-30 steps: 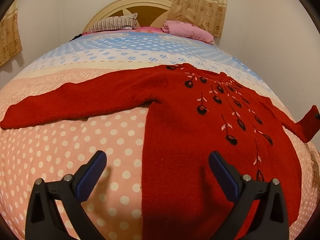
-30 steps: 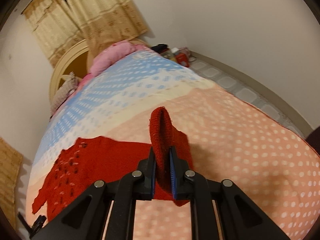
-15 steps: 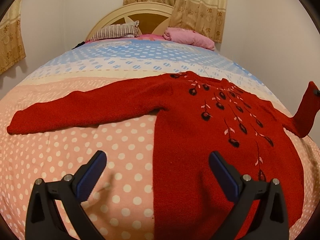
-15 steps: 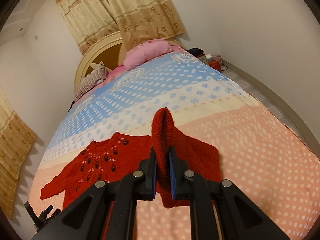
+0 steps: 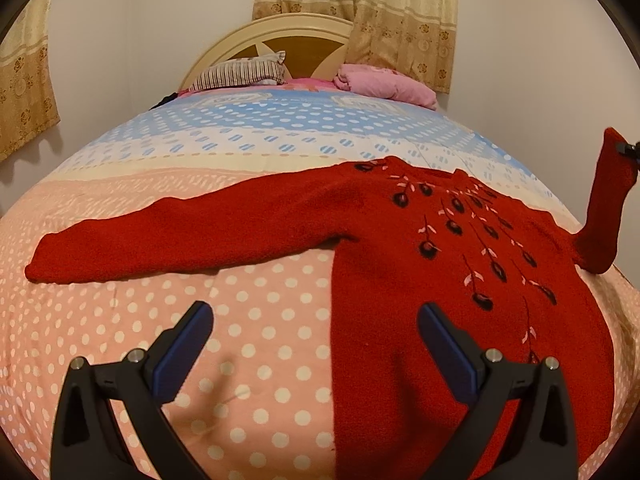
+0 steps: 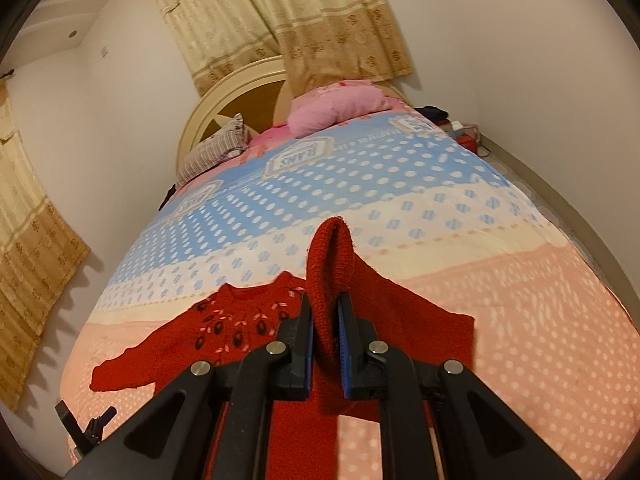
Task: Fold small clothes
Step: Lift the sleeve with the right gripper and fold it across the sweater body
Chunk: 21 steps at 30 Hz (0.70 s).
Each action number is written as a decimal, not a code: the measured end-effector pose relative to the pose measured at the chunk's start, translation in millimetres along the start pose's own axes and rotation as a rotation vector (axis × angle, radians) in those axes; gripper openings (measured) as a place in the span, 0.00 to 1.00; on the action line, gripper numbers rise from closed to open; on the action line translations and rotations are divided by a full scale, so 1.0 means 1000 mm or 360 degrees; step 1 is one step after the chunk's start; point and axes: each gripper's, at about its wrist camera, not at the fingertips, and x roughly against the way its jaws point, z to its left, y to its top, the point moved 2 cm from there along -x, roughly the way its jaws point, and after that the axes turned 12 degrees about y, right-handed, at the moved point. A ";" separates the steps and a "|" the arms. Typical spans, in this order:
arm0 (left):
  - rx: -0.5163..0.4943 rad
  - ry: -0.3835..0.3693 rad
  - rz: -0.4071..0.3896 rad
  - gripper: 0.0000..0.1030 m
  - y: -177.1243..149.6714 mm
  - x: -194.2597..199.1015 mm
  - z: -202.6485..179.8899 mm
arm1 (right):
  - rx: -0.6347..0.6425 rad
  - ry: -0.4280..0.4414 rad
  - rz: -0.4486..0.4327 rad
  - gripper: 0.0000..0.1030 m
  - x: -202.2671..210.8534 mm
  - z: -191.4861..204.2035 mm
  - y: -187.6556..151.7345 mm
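Observation:
A red knitted sweater (image 5: 400, 248) with dark flower embroidery lies face up on the bed, one sleeve (image 5: 168, 232) stretched out flat to the left. My left gripper (image 5: 316, 352) hovers open over the bedspread beside the sweater's lower edge, holding nothing. The other sleeve (image 5: 608, 200) is lifted off the bed at the far right. In the right wrist view my right gripper (image 6: 325, 320) is shut on that sleeve's cuff (image 6: 330, 264), which sticks up between the blue pads. The sweater's body (image 6: 240, 328) lies below and to the left.
The bed carries a polka-dot spread (image 5: 248, 340), pink near me and blue farther off. A striped pillow (image 5: 240, 74) and a pink blanket (image 5: 384, 86) lie by the headboard (image 5: 288, 36). Curtains hang behind. Small items (image 6: 460, 128) sit on the floor beside the far right of the bed.
My right gripper has lifted the sleeve cuff higher and carried it leftwards over the sweater, rolling as it went. The left gripper has stayed open in nearly the same place.

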 end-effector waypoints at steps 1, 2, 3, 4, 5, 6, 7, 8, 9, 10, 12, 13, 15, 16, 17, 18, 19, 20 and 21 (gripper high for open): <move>0.0002 -0.0001 0.0000 1.00 0.000 0.000 0.000 | 0.0016 0.0007 0.0004 0.10 -0.004 0.006 0.002; 0.0006 -0.0003 0.0002 1.00 0.001 0.000 0.001 | 0.0027 0.0012 0.0006 0.10 -0.007 0.011 0.002; 0.0009 -0.0003 0.0003 1.00 0.001 0.000 0.002 | 0.0036 0.0021 0.0009 0.10 -0.010 0.016 0.003; 0.0012 -0.0004 0.0004 1.00 0.001 0.000 0.003 | 0.0046 0.0029 0.0013 0.10 -0.014 0.021 0.005; 0.0014 -0.0005 0.0006 1.00 0.002 -0.001 0.004 | 0.0054 0.0034 0.0015 0.10 -0.017 0.026 0.005; 0.0016 -0.0004 0.0007 1.00 0.002 -0.001 0.004 | 0.0063 0.0040 0.0017 0.10 -0.020 0.030 0.006; 0.0018 -0.0005 0.0007 1.00 0.002 0.000 0.005 | 0.0075 0.0051 0.0021 0.10 -0.024 0.036 0.008; 0.0021 -0.0004 0.0009 1.00 0.003 -0.001 0.007 | 0.0083 0.0057 0.0024 0.10 -0.027 0.040 0.008; 0.0026 -0.0003 0.0010 1.00 0.003 -0.001 0.008 | 0.0094 0.0065 0.0031 0.10 -0.032 0.046 0.009; 0.0030 -0.0002 0.0009 1.00 0.003 -0.001 0.009 | 0.0111 0.0074 0.0040 0.10 -0.038 0.052 0.010; 0.0040 0.0000 0.0012 1.00 0.004 -0.001 0.012 | 0.0134 0.0096 0.0056 0.10 -0.047 0.064 0.009; 0.0046 0.0003 0.0013 1.00 0.004 -0.002 0.013 | 0.0146 0.0115 0.0067 0.10 -0.054 0.071 0.008; 0.0053 0.0002 0.0021 1.00 0.004 -0.003 0.015 | 0.0178 0.0147 0.0089 0.10 -0.070 0.086 0.006; 0.0055 0.0003 0.0025 1.00 0.004 -0.003 0.015 | 0.0191 0.0161 0.0101 0.10 -0.076 0.092 0.004; 0.0057 0.0006 0.0030 1.00 0.004 -0.004 0.016 | 0.0202 0.0174 0.0113 0.10 -0.083 0.099 0.002; 0.0060 0.0008 0.0033 1.00 0.004 -0.004 0.016 | 0.0213 0.0192 0.0132 0.10 -0.092 0.107 -0.002; 0.0064 0.0008 0.0036 1.00 0.004 -0.005 0.017 | 0.0224 0.0206 0.0148 0.10 -0.100 0.114 -0.005; 0.0067 0.0007 0.0037 1.00 0.004 -0.005 0.018 | 0.0240 0.0220 0.0167 0.10 -0.110 0.122 -0.009; 0.0072 0.0007 0.0039 1.00 0.004 -0.005 0.019 | 0.0246 0.0229 0.0179 0.10 -0.117 0.126 -0.012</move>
